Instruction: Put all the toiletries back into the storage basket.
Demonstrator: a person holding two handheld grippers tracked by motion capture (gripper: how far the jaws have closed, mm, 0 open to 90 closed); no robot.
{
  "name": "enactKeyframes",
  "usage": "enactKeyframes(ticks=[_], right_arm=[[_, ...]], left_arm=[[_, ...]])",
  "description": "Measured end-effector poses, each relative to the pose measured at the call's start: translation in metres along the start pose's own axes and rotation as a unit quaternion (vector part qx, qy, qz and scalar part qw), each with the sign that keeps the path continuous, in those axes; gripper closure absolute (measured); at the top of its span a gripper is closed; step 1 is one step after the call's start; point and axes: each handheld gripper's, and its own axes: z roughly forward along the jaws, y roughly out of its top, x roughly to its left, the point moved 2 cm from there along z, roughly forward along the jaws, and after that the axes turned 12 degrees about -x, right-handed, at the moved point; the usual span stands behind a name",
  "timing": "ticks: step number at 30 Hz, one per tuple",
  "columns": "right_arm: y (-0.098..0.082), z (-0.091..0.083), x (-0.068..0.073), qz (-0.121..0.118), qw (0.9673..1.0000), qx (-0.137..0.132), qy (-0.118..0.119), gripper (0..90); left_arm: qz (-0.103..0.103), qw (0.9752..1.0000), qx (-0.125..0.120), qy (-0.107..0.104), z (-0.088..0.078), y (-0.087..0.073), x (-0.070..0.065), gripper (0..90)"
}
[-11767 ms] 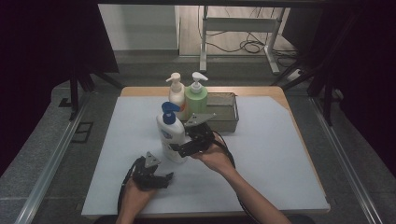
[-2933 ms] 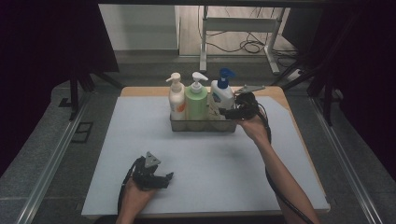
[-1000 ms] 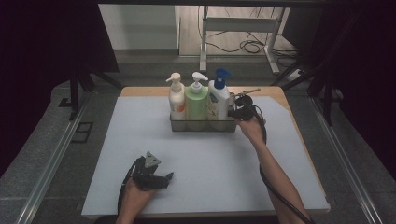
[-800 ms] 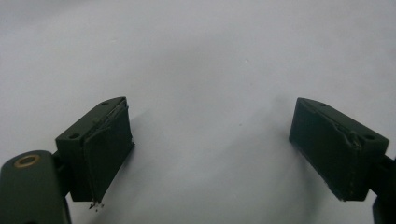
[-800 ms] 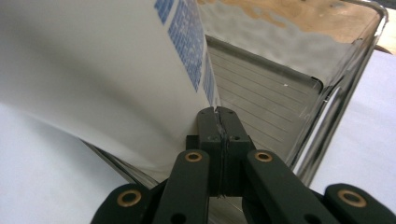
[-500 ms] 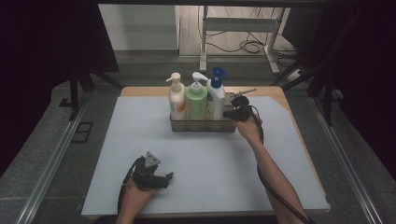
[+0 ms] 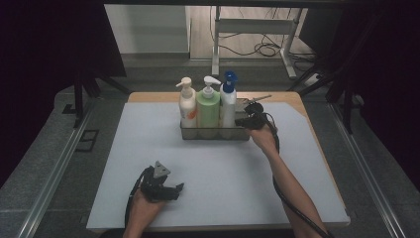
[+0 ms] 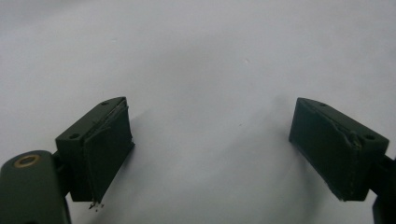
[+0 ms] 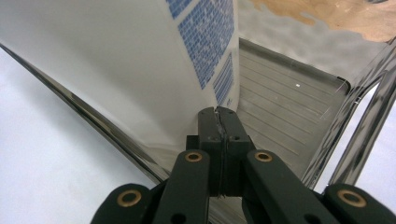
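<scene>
High view: blue-capped bottle [image 7: 228, 106] nudged left against green; right gripper [image 7: 246, 120] jaws together, left gripper [image 7: 171, 191] jaws wide.

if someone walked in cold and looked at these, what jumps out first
Three pump bottles stand in a row in a metal caddy at the far middle of the table: a cream one, a green one and a white one with a blue pump. The right gripper, jaws shut, pokes at the caddy's right end beside the white bottle. The left gripper rests near the front edge, jaws wide open over bare mat.
</scene>
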Motion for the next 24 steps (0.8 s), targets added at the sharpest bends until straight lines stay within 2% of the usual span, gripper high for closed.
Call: enactKeyframes(ticks=[8,24], right_arm=[[-0.0012,-0.0012,0.0025,0.0,0.9999,0.003,0.01,89.5],[-0.0023,-0.0024,0.0038,-0.004,0.9999,0.001,0.012,89.2]], left_arm=[[0.0,1.0,0.0,0.0,0.0,0.0,0.0,12.6],[0.0,1.0,0.0,0.0,0.0,0.0,0.0,12.6]])
